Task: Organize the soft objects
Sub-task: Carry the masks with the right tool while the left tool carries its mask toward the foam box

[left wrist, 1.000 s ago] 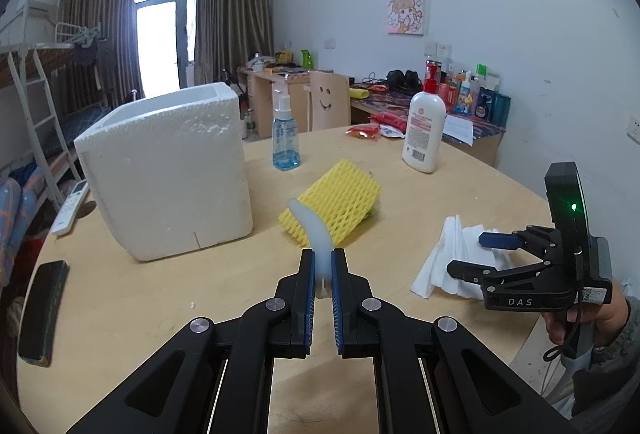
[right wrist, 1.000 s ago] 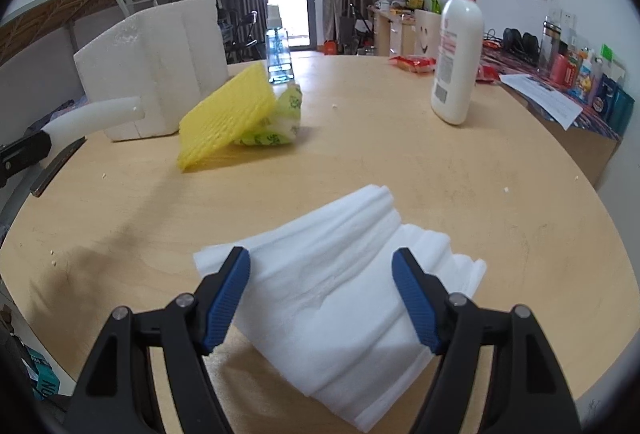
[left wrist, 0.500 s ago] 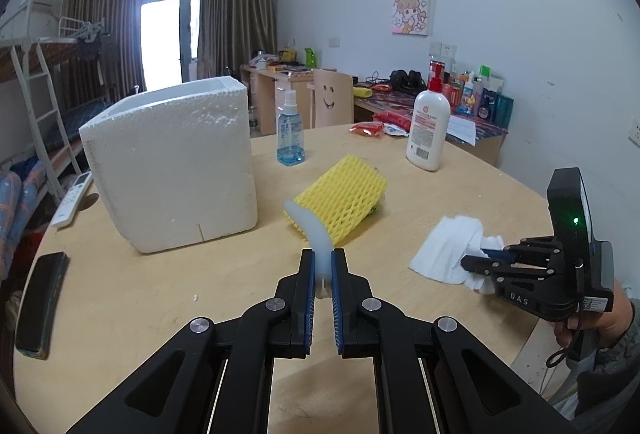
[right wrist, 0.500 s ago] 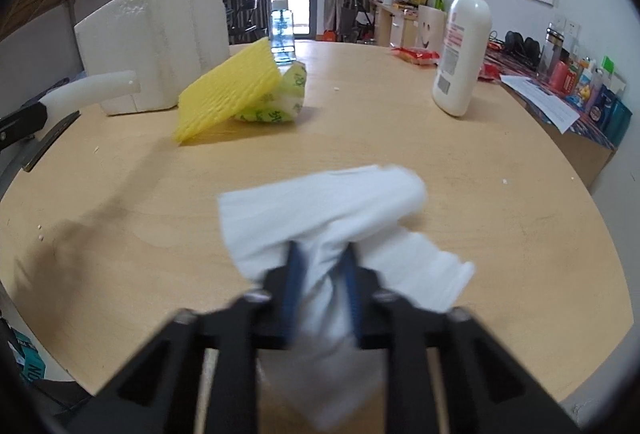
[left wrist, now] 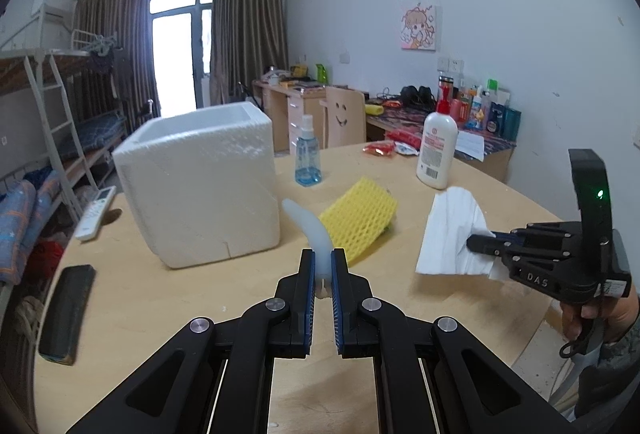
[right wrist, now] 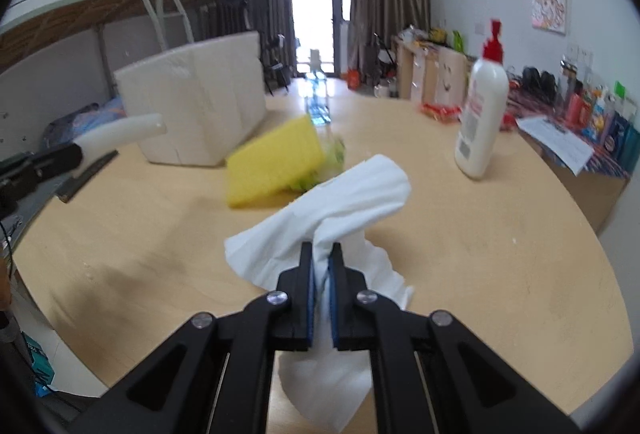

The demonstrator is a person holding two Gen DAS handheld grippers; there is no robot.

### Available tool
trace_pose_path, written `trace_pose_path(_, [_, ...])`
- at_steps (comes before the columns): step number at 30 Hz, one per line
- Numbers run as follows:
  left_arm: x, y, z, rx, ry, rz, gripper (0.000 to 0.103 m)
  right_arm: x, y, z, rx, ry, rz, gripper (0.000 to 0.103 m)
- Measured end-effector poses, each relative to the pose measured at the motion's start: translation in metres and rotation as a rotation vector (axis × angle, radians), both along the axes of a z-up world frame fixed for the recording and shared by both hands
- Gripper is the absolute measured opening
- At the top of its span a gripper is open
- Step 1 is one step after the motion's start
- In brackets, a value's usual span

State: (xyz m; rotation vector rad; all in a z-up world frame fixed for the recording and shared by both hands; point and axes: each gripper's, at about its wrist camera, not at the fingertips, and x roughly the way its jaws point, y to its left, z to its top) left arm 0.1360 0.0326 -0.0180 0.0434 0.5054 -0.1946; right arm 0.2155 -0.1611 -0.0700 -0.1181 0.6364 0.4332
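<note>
Both sets of jaws are pinching: the left gripper [left wrist: 322, 266] holds a white foam tube [left wrist: 310, 226], the right gripper [right wrist: 321, 268] a white foam sheet [right wrist: 340, 202] lifted off the worktop [right wrist: 480, 254]. Yellow foam netting [left wrist: 362, 218] lies at twelve o'clock, the styrofoam box [left wrist: 200, 186] at ten.

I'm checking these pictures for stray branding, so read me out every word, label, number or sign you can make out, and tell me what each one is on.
"DAS": white letters on the black body of the right gripper, seen from the left wrist view.
Lotion pump bottle: printed label, too small to read.
Blue spray bottle: no legible text.
Paper sheet on the side desk: print too blurred.
Bottles along the wall: labels too small.
</note>
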Motion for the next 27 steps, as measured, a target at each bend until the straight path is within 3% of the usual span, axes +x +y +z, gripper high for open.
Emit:
trace_pose_path(15, [-0.025,0.029,0.019,0.017,-0.063,0.114,0.008,-0.008,0.051,0.038,0.054,-0.093,0.182,0.008])
trace_pose_path(27, [-0.043,0.056,0.026,0.022,-0.086,0.2,0.008,-0.014,0.097,0.05,0.077,-0.121,0.328,0.008])
